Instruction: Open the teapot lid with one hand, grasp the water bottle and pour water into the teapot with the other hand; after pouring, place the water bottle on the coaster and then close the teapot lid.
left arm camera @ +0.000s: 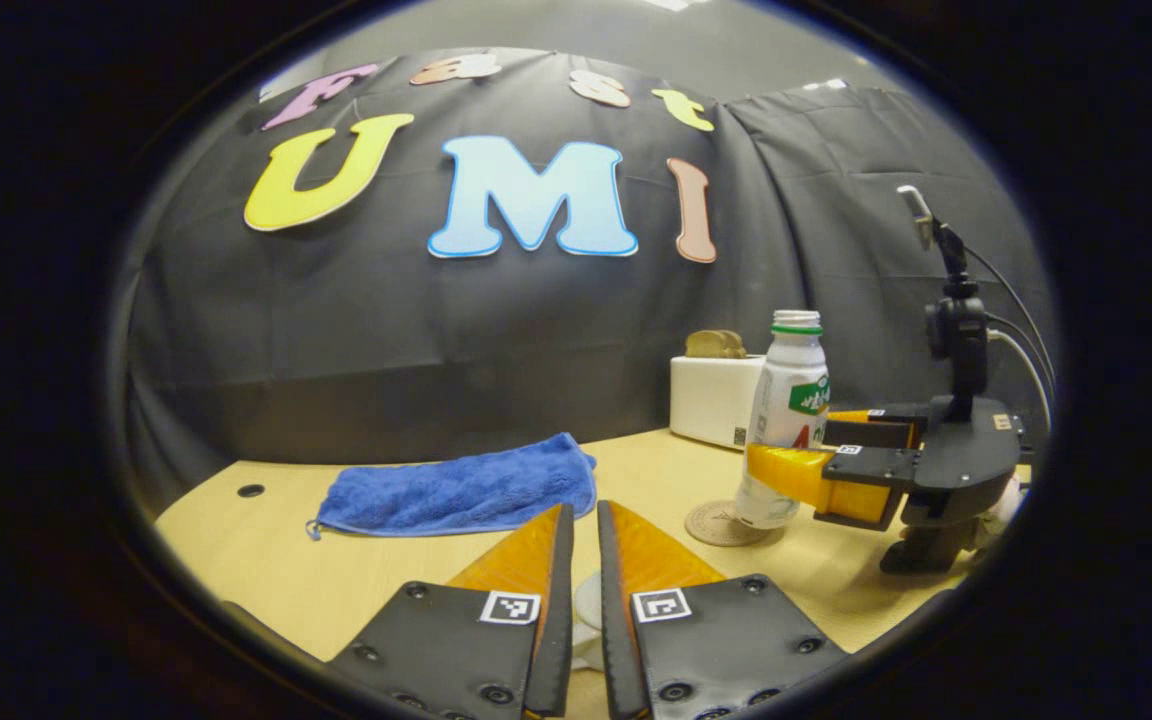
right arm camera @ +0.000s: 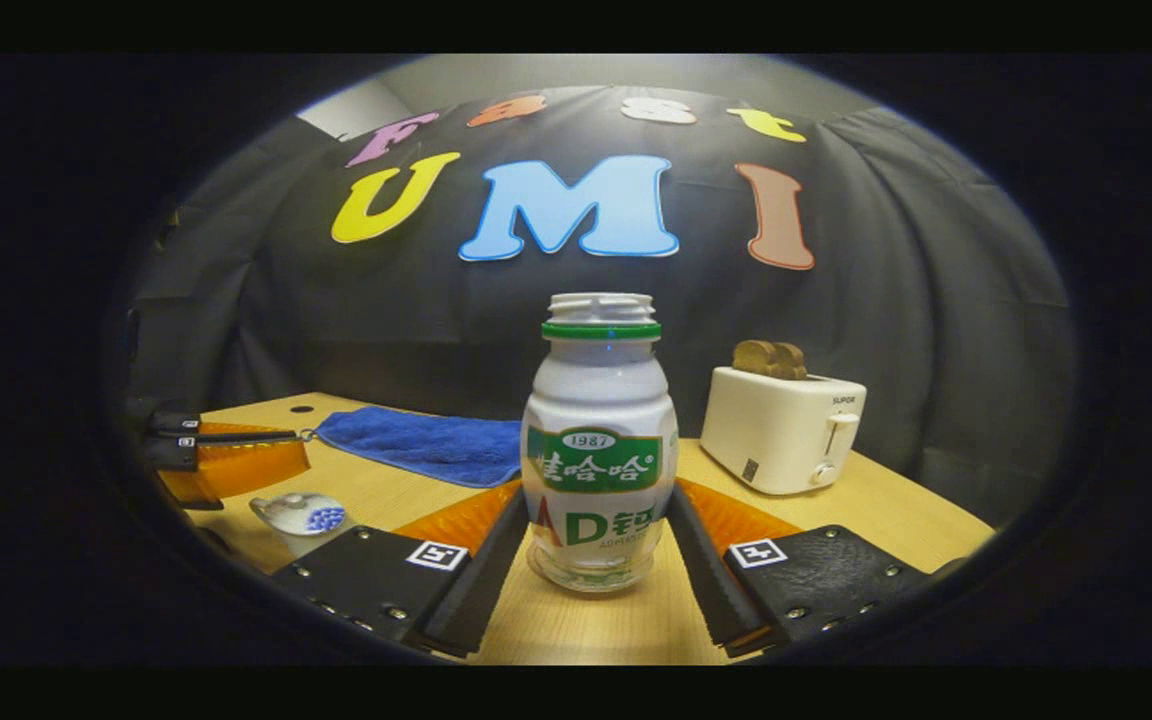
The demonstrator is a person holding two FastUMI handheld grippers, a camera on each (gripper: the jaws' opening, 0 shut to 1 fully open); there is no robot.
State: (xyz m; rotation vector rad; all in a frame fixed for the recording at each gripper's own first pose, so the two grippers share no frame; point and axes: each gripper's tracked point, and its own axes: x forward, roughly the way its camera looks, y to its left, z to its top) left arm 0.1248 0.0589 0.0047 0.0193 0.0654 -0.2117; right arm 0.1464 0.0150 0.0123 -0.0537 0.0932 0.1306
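Observation:
The water bottle (right arm camera: pixel 596 470) is white with a green neck ring and no cap. My right gripper (right arm camera: pixel 596 545) is shut on its lower body, one finger on each side. In the left gripper view the bottle (left arm camera: pixel 788 420) leans slightly, its base on or just above the round coaster (left arm camera: pixel 721 525), with the right gripper (left arm camera: pixel 806 470) on it. The white teapot lid with blue pattern (right arm camera: pixel 301 515) lies on the teapot at the left. The left gripper (right arm camera: pixel 301 445) hovers just above it. My left gripper (left arm camera: pixel 584 515) is shut to a narrow slit, with a white bit of the teapot (left arm camera: pixel 586 605) below it.
A blue cloth (left arm camera: pixel 461 490) lies on the wooden table (left arm camera: pixel 266 560) at the back left. A white toaster (right arm camera: pixel 784 428) with bread in it stands at the back right, behind the bottle. A cable hole (left arm camera: pixel 250 490) sits near the table's far left edge.

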